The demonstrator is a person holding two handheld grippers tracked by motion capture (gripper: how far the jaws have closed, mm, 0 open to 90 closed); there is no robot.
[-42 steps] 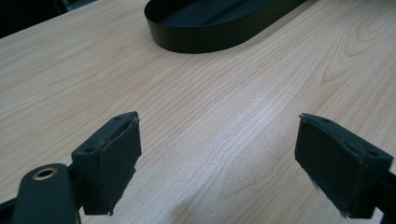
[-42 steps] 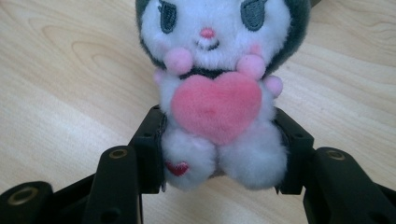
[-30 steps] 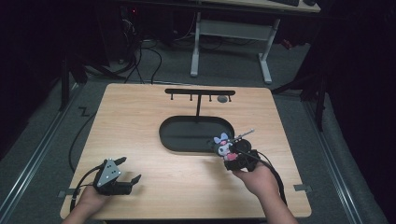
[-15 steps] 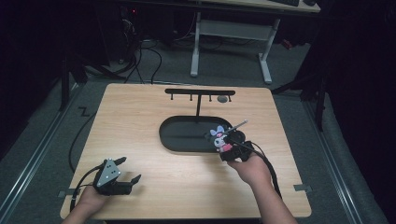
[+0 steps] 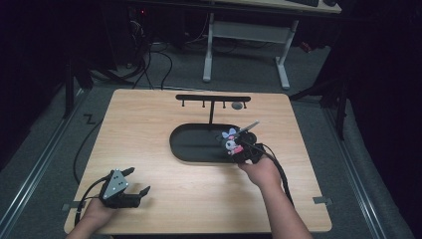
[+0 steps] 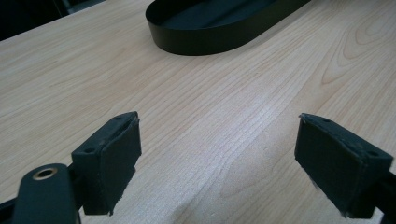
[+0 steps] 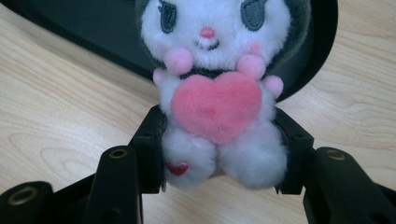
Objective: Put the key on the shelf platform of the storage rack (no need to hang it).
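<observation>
Here the right gripper (image 5: 238,148) is clenched on a small plush toy (image 7: 218,88), its jaws pressing the toy's white lower body from either side, as the right gripper view shows; the toy faces that camera, a pink heart on its front. In the high view the plush toy (image 5: 230,140) sits at the right end of the black oval tray (image 5: 191,144), over or just at its rim; whether it touches the tray cannot be told. A black rack (image 5: 213,99) with small pegs stands on a post rising from the far side of the tray; a thin grey piece juts from the toy toward it.

The step in hand looks like carrying the toy to the tray or to the rack above it. To do it well, the person's right hand (image 5: 261,172) should keep the squeeze steady, since soft plush can slip or twist out; the grip sits low on the body, so the heavier head may tip forward if the gripper tilts; a level carry is safer. Any release should wait until the toy rests on something.

The left gripper (image 5: 124,191) lies near the front left corner of the table (image 5: 149,124), well apart from the tray; its jaws stand wide and released over bare wood, holding nothing.
</observation>
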